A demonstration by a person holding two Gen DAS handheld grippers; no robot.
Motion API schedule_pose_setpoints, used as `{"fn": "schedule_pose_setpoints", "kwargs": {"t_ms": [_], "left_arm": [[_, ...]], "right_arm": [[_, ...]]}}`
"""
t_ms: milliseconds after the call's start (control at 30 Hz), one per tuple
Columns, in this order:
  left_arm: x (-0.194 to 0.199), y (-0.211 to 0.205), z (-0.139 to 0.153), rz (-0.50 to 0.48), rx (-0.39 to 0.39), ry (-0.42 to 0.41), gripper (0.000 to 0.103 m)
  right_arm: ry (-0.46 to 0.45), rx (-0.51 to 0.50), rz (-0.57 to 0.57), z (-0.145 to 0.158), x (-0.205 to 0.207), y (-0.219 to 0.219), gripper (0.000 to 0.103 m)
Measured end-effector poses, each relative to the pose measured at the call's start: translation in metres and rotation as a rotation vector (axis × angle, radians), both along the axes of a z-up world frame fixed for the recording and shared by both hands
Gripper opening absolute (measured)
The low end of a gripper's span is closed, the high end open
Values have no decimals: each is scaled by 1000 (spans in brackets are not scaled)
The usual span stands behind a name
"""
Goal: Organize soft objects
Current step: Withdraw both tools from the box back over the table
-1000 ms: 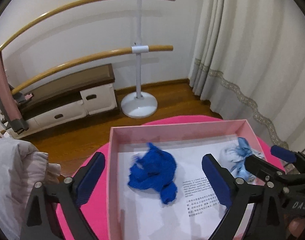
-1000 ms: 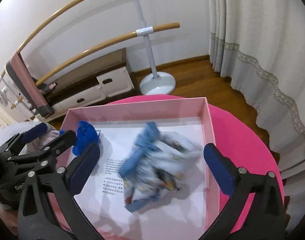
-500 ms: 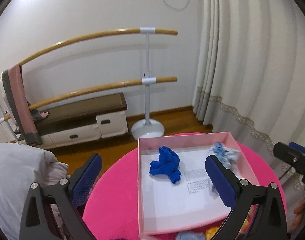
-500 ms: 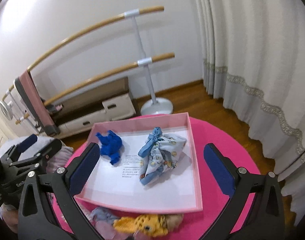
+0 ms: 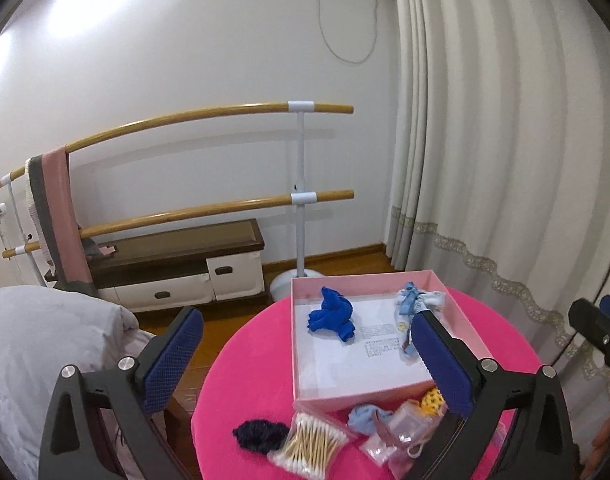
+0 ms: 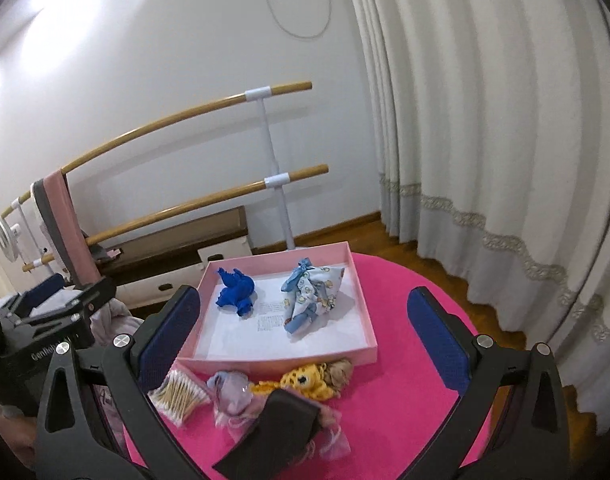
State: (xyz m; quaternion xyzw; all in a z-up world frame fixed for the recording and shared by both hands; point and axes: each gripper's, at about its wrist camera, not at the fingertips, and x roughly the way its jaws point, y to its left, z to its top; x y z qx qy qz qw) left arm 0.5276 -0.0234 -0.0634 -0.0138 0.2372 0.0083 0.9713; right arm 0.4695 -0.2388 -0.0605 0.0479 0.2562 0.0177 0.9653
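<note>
I see a pink box (image 6: 363, 312) on a round pink table (image 6: 405, 292). Inside the box, a blue cloth (image 6: 236, 291) sits at the far left, and a light blue printed bundle (image 6: 311, 294) sits to its right, a little apart from it. Both lie on white paper with small print. Just in front of the near wall of the box I see more soft things: a yellow spotted toy (image 6: 305, 383), a pale purple cloth (image 6: 229, 388) to its left, and a bag of cotton swabs (image 6: 179, 394) further left. In the left view a dark fuzzy ball (image 5: 261, 434) lies left of the swabs (image 5: 311, 446). My right gripper (image 6: 305, 344) hangs above the near side of the table with its blue pads wide apart and nothing between them. My left gripper (image 5: 305, 364) is up high too, spread wide and holding nothing. Far behind the table stand two wooden bars (image 5: 209, 116), a low cabinet (image 5: 177, 268) and a long white curtain (image 6: 485, 140).
</note>
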Motion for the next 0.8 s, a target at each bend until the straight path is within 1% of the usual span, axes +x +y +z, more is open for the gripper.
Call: {"fn": "schedule_pose_setpoints", "kwargs": {"t_ms": [167, 200, 233, 333, 400, 467, 567, 800], "left_arm": [[-36, 1, -12, 5, 1, -20, 103], [-52, -2, -15, 8, 3, -25, 103], [-59, -1, -18, 12, 8, -31, 103], [-76, -4, -24, 22, 20, -40, 103], [-94, -5, -24, 26, 19, -43, 103], [-107, -6, -27, 34, 16, -52, 103], [-132, -7, -23, 42, 20, -56, 103], [-160, 0, -21, 58, 12, -49, 103]], "right_arm": [[-27, -42, -9, -1, -36, 9, 103], [-32, -43, -14, -1, -43, 10, 103], [-38, -41, -18, -2, -51, 10, 103], [-52, -50, -34, -2, -68, 12, 103], [-62, -68, -38, -3, -79, 17, 103], [-66, -85, -33, -4, -86, 22, 103], [-67, -90, -18, -4, -92, 28, 103], [-70, -83, -19, -4, -101, 27, 103]]}}
